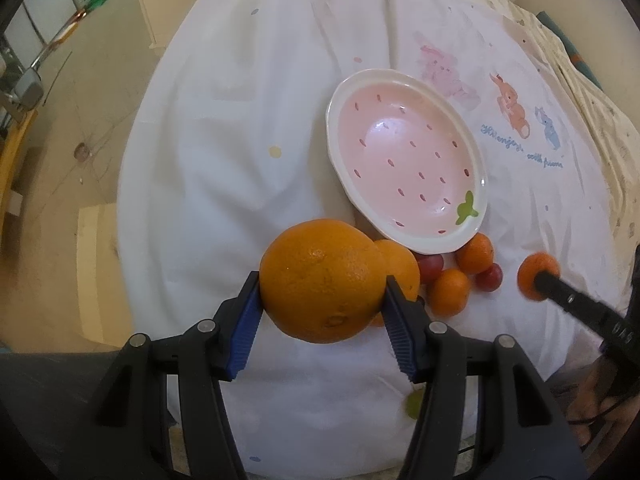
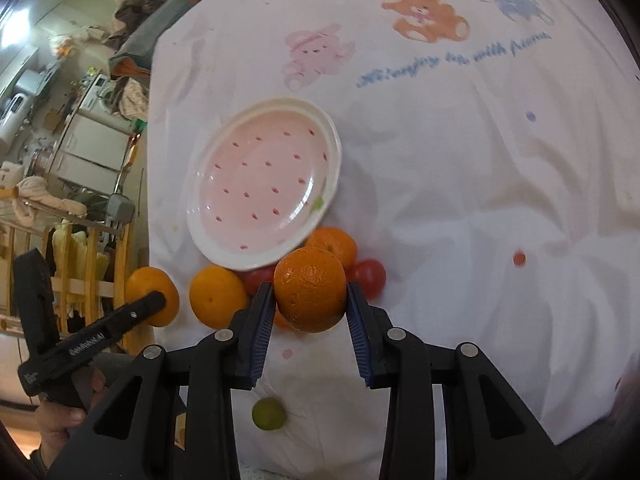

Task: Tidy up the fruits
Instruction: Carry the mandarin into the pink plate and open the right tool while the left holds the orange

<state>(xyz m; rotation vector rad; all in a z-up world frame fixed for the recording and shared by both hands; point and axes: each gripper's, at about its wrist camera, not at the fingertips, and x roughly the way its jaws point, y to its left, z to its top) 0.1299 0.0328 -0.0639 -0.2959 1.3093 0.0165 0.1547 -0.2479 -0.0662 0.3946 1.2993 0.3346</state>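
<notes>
Each gripper (image 1: pixel 323 304) is black plastic with two fingers, and each finger carries a blue ribbed pad (image 2: pixel 263 330). Round silver screws (image 2: pixel 396 334) sit at the joints. The left gripper (image 2: pixel 154 302) has small white lettering along its side

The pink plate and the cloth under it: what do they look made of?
The plate looks like glazed ceramic: glossy pink inside with bright window glare, a thick cream rim and painted seed marks, though hard plastic cannot be ruled out. The cloth looks like soft woven cotton with a matte finish: it lies in folds and wrinkles and carries printed cartoon animals and lettering.
</notes>
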